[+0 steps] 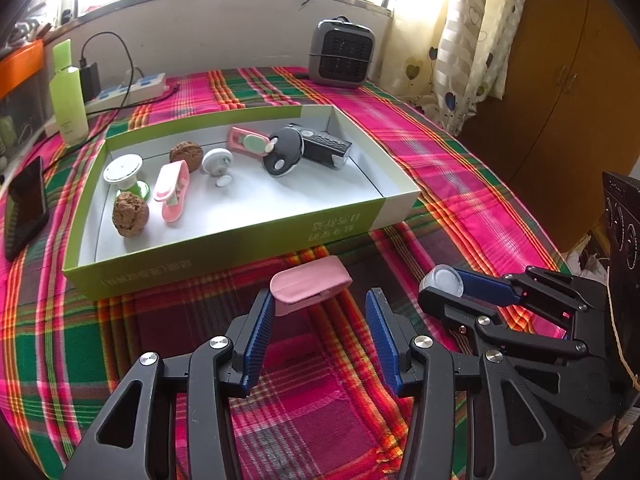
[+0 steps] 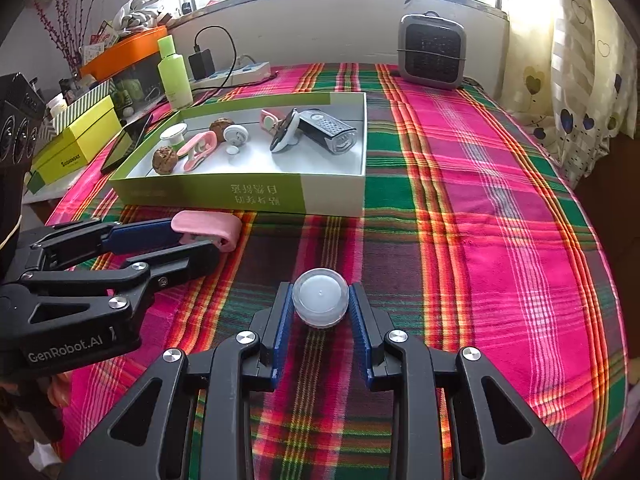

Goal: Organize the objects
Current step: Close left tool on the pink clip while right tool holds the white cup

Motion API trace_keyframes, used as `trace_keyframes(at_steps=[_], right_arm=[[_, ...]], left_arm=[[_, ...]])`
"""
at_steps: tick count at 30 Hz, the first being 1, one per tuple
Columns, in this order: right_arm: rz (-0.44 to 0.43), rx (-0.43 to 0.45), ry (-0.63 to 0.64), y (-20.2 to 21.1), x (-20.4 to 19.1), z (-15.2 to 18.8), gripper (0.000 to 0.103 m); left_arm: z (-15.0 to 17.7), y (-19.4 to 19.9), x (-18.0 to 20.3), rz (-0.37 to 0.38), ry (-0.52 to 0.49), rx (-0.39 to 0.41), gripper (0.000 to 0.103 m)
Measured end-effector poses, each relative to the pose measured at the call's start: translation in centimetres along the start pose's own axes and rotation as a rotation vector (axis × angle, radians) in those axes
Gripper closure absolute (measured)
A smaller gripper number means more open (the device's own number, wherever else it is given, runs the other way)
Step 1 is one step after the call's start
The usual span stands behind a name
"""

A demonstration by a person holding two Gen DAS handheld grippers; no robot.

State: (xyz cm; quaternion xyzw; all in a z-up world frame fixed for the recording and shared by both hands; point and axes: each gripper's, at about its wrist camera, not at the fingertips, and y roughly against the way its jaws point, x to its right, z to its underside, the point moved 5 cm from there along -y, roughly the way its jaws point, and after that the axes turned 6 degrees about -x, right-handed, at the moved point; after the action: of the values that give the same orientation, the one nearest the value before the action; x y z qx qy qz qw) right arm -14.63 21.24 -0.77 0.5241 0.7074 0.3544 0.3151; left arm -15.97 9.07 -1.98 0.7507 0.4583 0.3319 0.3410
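Note:
A pink clip [image 1: 310,282] lies on the plaid cloth just in front of the green box [image 1: 224,248]. My left gripper [image 1: 320,292] has its tips around the clip. The clip's left end touches the left pad [image 1: 260,332], and a narrow strip of cloth shows between its right end and the right pad. In the right wrist view the pink clip [image 2: 208,226] sits at the tips of that left gripper [image 2: 196,238]. My right gripper [image 2: 320,300] is shut on a small white round cap [image 2: 320,302], also seen as the white cap [image 1: 442,280] in the right gripper [image 1: 440,286].
The green box [image 2: 200,196] holds two walnuts, a pink clip, white round pieces and a black device [image 1: 320,148]. A small heater [image 2: 432,52], a green bottle [image 2: 174,74] and a power strip stand at the back. A dark phone [image 1: 26,208] lies to the left of the box.

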Motion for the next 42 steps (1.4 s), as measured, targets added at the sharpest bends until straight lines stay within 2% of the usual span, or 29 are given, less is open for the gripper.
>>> trace_keyframes(at_steps=[10,15,18,19,30,38,40,42], right_arm=[[-0.004,0.001,-0.013,0.2,0.9,0.3,0.074],[-0.016,0.0,-0.014,0.2,1.0,0.3,0.074],[-0.017,-0.001,-0.008,0.1,0.9,0.3,0.074],[-0.017,-0.001,-0.006,0.1,0.9,0.3,0.074],[-0.022,-0.004,0.001,0.0,1.0,0.1,0.074],[-0.021,-0.006,0.006,-0.2,0.9,-0.2,0.074],[-0.021,-0.006,0.006,-0.2,0.9,-0.2,0.074],[-0.021,-0.006,0.005,-0.2,0.9,-0.2,0.074]], left_arm=[[1.1,-0.1,2.0,0.058,-0.021,-0.025,0.057],[0.7,0.5,1.3,0.009,-0.004,0.01,0.057],[0.3,0.3,0.9,-0.079,-0.015,0.009,0.057],[0.2,0.2,0.9,-0.085,-0.02,0.01,0.057],[-0.9,-1.7,0.2,-0.076,0.0,-0.018,0.057],[-1.4,-2.1,0.3,-0.081,-0.006,-0.009,0.057],[-1.5,-2.2,0.4,-0.089,-0.009,-0.007,0.059],[-1.6,-2.3,0.4,-0.108,-0.017,-0.005,0.066]])
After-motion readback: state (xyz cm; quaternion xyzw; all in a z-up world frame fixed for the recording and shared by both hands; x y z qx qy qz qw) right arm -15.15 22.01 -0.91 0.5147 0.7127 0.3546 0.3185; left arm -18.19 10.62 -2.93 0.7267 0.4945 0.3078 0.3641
